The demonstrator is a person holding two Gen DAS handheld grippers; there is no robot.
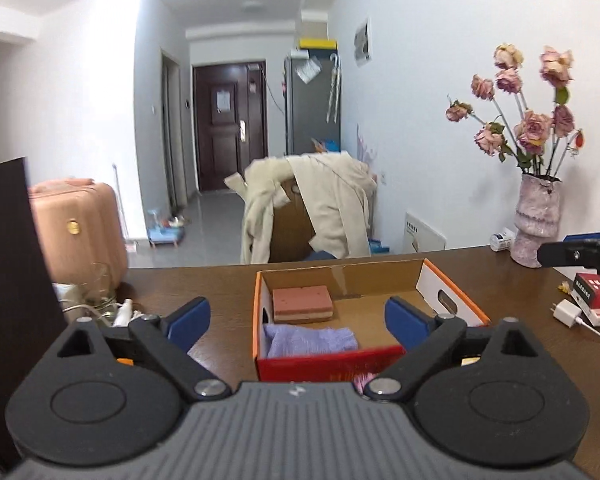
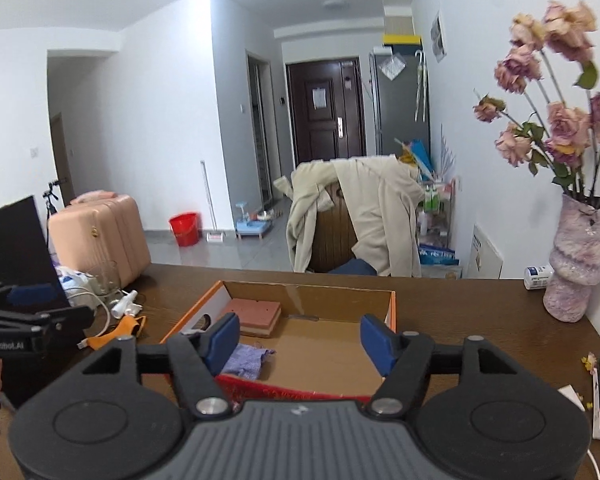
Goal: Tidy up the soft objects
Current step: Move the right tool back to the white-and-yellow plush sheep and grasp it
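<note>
The open cardboard box [image 1: 452,300] sits on the brown surface [image 1: 220,284] as the collecting point, which is why the soft things lie inside it: a pink sponge block [image 1: 302,304] against its far left corner and a folded lilac cloth [image 1: 312,341] just in front of that, by the near red wall. The left gripper [image 1: 297,320] hangs in front of the box with its blue pads wide apart and nothing between them; the right gripper [image 2: 297,343] is likewise spread and empty, apparently having nothing to carry. The box's right half is bare, leaving room for more
</note>
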